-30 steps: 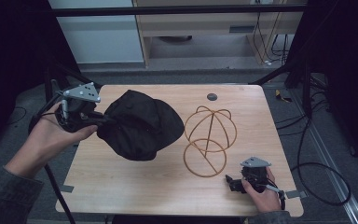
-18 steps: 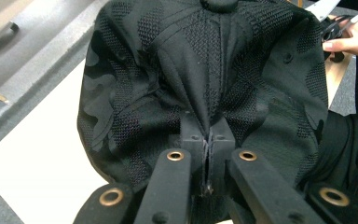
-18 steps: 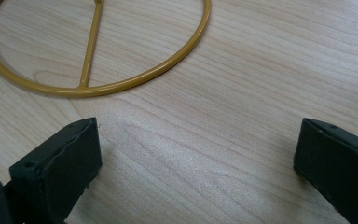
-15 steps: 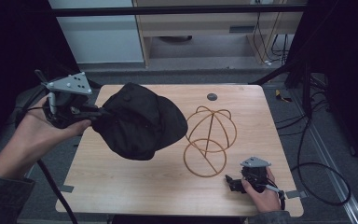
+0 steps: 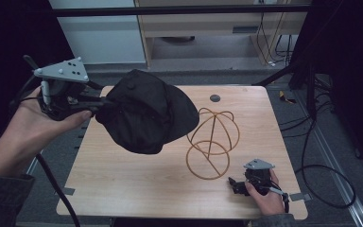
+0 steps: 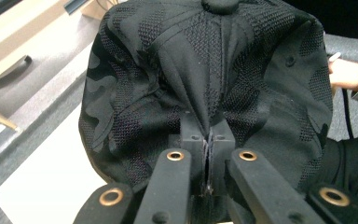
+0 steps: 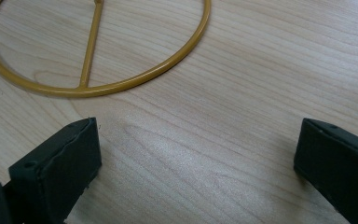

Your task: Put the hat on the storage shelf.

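Soft, light and floppy, the black cap (image 5: 146, 113) hangs pinched at a fabric fold in the left gripper (image 6: 209, 140), while the right gripper (image 7: 196, 158) rests wide and empty on the bench (image 5: 123, 189).

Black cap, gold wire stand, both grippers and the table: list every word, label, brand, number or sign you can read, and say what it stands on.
None can be read.
black cap: plain mesh and camouflage-pattern fabric, no logo or lettering on the side in view.
gold wire stand: bare wire, no tag.
left gripper and right gripper: no print on the jaws.
wooden table: no print; the small dark round thing on it is too small to tell.
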### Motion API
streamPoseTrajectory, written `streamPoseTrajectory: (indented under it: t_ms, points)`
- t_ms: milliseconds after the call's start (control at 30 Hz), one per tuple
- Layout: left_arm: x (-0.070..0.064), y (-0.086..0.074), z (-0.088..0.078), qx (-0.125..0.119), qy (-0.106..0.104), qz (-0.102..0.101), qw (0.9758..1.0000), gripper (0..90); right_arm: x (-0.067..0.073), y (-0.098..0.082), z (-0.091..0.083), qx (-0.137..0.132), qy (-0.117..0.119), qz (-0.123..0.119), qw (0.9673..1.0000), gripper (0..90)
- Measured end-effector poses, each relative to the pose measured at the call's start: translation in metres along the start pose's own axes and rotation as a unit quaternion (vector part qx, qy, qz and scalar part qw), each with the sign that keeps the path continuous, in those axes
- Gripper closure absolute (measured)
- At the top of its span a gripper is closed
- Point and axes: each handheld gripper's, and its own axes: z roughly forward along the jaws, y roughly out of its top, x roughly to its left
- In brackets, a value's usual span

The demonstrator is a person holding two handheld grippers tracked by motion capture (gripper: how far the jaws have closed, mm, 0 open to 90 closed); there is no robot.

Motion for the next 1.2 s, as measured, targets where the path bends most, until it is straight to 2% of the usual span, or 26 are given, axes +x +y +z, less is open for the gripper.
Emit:
streamPoseTrajectory:
  t_ms: [133, 367, 933, 1200]
  points:
    - [-0.004, 0.008, 0.002, -0.009, -0.002, 0.003, 0.9999, 88.1, 0.000, 0.000, 0.000, 0.000, 0.001, 0.000, 1.0000, 0.8]
    - [-0.010, 0.019, 0.009, -0.010, -0.003, 0.011, 0.9999, 88.1, 0.000, 0.000, 0.000, 0.000, 0.001, 0.001, 1.0000, 0.8]
    - [-0.013, 0.033, 0.017, -0.030, 0.000, 0.009, 0.9995, 88.1, 0.000, 0.000, 0.000, 0.001, 0.000, 0.001, 1.0000, 0.8]
    - [-0.017, 0.049, 0.031, -0.042, -0.005, 0.010, 0.9991, 88.0, 0.000, 0.000, 0.000, 0.000, 0.001, 0.001, 1.0000, 0.8]
